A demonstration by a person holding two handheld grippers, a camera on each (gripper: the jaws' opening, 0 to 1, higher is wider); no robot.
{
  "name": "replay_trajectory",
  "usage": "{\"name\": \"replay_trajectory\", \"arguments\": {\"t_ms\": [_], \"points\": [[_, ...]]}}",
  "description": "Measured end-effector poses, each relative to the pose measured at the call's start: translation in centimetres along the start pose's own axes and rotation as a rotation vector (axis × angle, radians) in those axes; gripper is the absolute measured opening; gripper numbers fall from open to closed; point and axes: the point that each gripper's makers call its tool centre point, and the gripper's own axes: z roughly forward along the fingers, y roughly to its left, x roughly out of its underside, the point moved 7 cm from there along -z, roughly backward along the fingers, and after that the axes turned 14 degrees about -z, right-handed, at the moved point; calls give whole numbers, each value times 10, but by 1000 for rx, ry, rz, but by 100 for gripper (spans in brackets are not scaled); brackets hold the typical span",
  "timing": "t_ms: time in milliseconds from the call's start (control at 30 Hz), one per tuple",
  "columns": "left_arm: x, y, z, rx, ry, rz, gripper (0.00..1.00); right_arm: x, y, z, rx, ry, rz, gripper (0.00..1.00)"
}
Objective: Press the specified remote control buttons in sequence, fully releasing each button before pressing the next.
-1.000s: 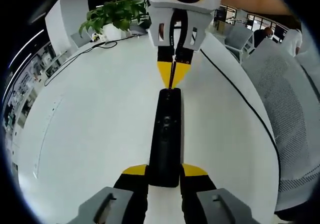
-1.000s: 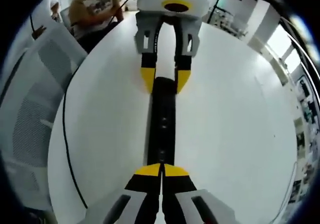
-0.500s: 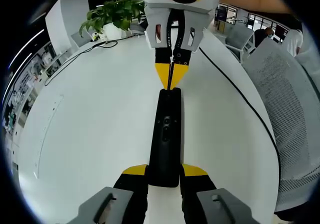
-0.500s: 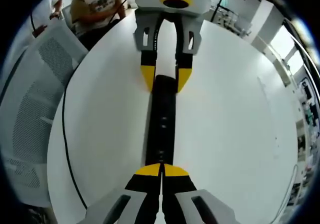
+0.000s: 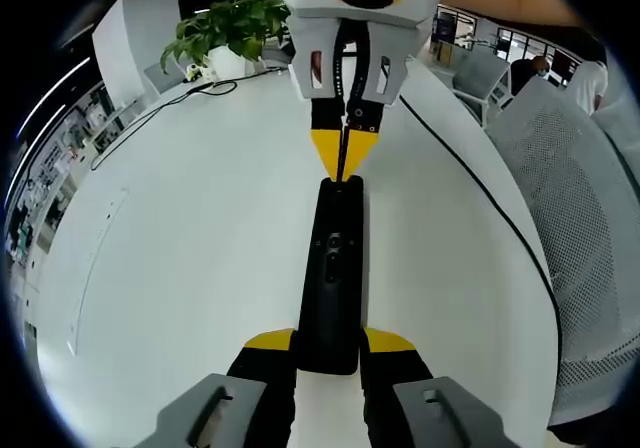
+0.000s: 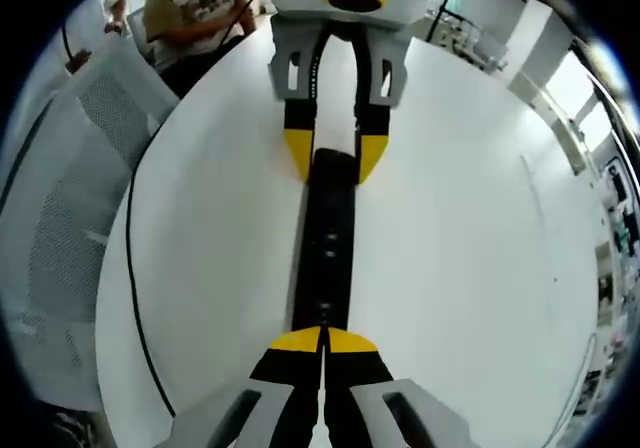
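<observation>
While the black remote control lies lengthwise on the white counter, we grip one end of it in the left claw, a yellow-tipped jaw on either side of the remote's body. At the opposite end of the remote, our right claw has its two yellow tips pressed together into a single point, which rests on the top face of the remote right at that far end.

From the right gripper view the same arrangement shows reversed: the right claw with its jaws closed tip to tip sits on the remote control, and beyond the remote the left claw straddles it.

To one side of the remote a thin black cable curves across the counter, and past that a grey mesh chair stands off the counter's edge. Behind the remote's far end a potted plant sits near the counter's back edge
</observation>
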Motion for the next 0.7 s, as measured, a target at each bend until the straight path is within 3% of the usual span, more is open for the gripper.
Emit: {"name": "replay_trajectory", "arguments": {"t_ms": [400,700], "points": [[1,1,0,-1,-9,-1,23,-3,-2,3,-41,41,-33,0],[0,1,0,2,-10,-2,23,-1,-2,3,-41,32,-8,0]]}}
